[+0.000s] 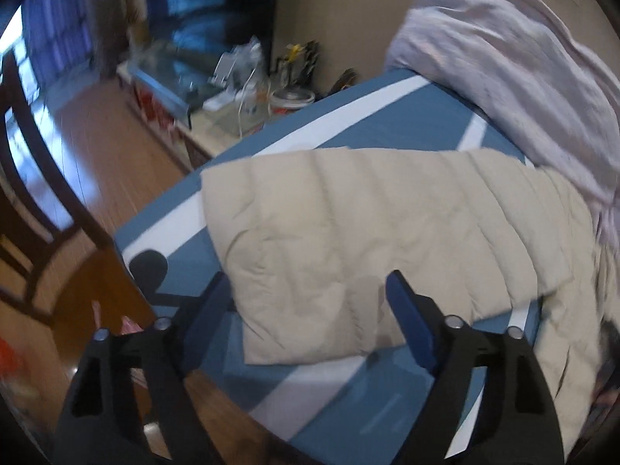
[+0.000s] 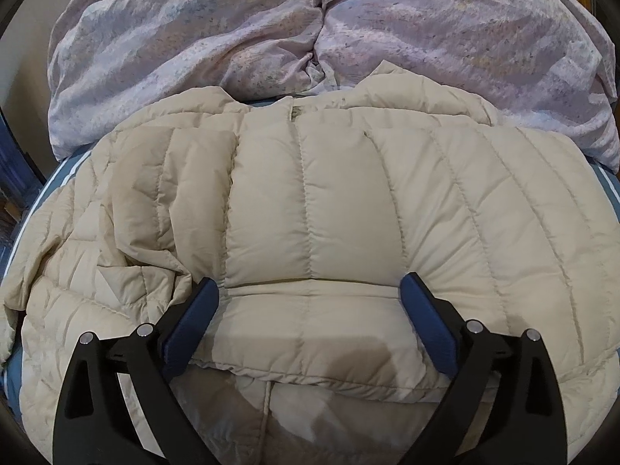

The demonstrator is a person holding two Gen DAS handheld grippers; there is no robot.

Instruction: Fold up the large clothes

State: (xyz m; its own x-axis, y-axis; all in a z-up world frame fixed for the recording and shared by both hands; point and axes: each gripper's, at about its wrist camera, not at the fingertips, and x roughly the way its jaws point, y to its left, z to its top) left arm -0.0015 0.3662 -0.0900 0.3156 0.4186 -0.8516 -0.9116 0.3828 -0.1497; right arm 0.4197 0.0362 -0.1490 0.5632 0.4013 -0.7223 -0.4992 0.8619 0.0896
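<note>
A beige quilted down jacket (image 2: 348,201) lies spread on the bed, its lower part doubled over near me. In the left wrist view one beige sleeve (image 1: 348,232) stretches flat across the blue sheet toward the bed's left edge. My left gripper (image 1: 308,290) hovers over the sleeve's near end, jaws open, with the pads clear of the cloth. My right gripper (image 2: 310,285) stands wide open over the jacket's folded middle. A puffed panel shows between its fingers, unpinched.
The blue sheet with white stripes (image 1: 387,116) covers the bed. A bunched lilac duvet (image 2: 310,38) fills the far side, touching the jacket. Left of the bed are a dark wooden chair (image 1: 42,201), wood floor and a low cabinet (image 1: 217,116) crowded with small items.
</note>
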